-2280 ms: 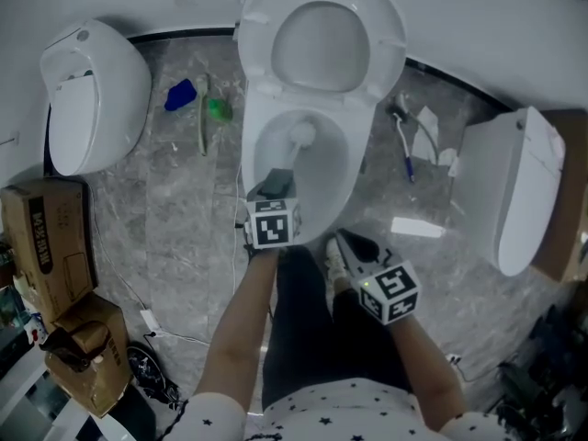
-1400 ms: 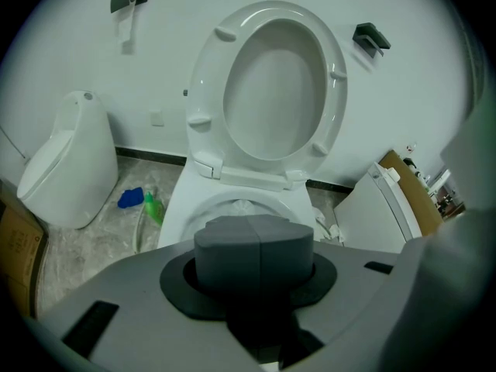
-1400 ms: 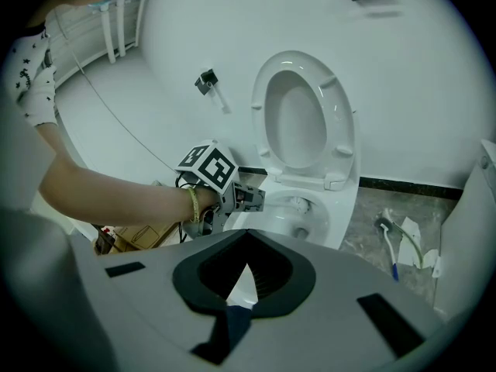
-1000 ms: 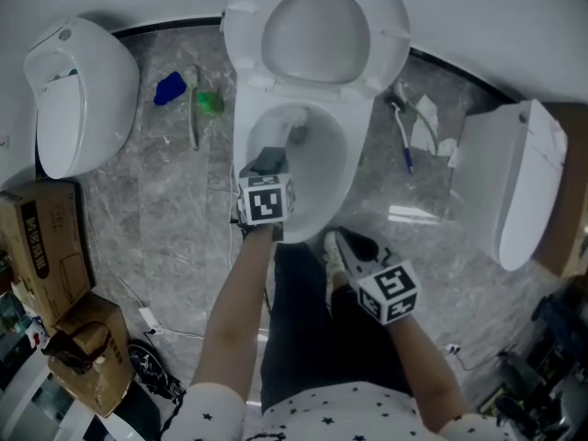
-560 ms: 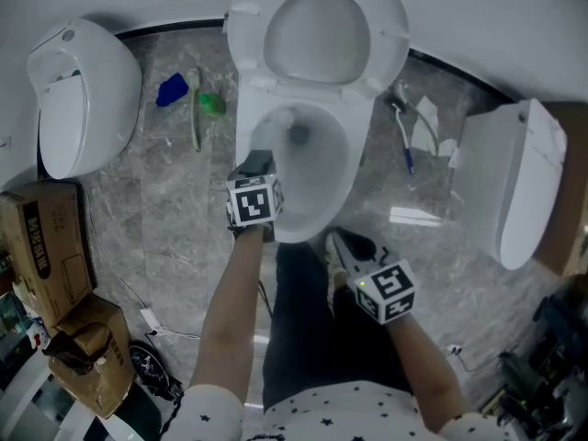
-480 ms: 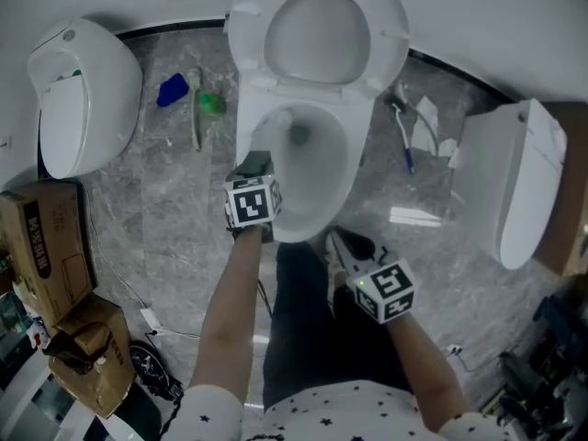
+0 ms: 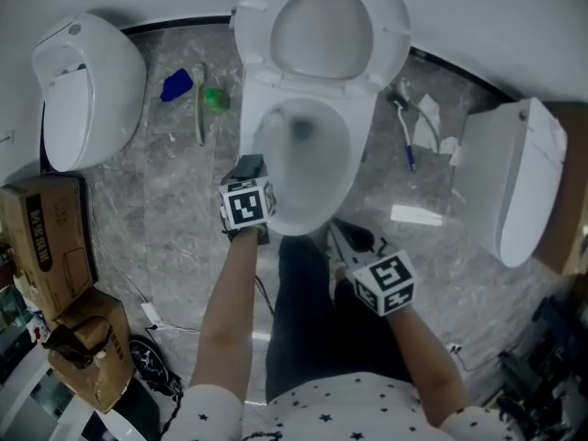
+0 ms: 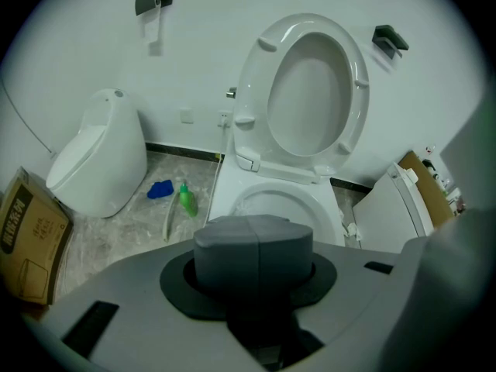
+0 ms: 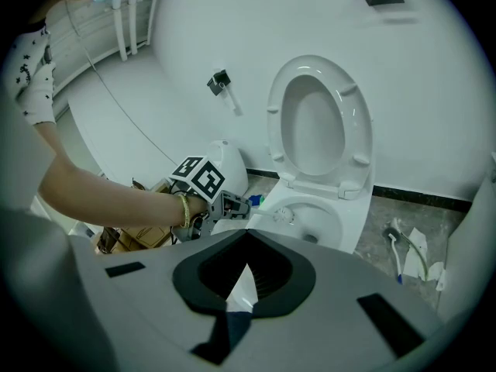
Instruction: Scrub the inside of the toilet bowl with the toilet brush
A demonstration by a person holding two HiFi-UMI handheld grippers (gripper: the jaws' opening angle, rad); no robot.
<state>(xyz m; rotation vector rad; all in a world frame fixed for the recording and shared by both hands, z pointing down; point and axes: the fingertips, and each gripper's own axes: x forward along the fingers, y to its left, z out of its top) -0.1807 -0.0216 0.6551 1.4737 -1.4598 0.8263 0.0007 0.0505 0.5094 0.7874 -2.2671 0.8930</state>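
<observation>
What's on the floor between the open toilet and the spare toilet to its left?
A blue lump, a small green bottle and a pale stick lie there; both the head view and the left gripper view show them.

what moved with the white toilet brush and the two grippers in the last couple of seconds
The left gripper, shut on the white toilet brush, slid to the left. This dragged the brush head from the middle of the white toilet bowl over to its left inner wall. The right gripper stayed low in front of the bowl, holding nothing. The white lid stayed up.
</observation>
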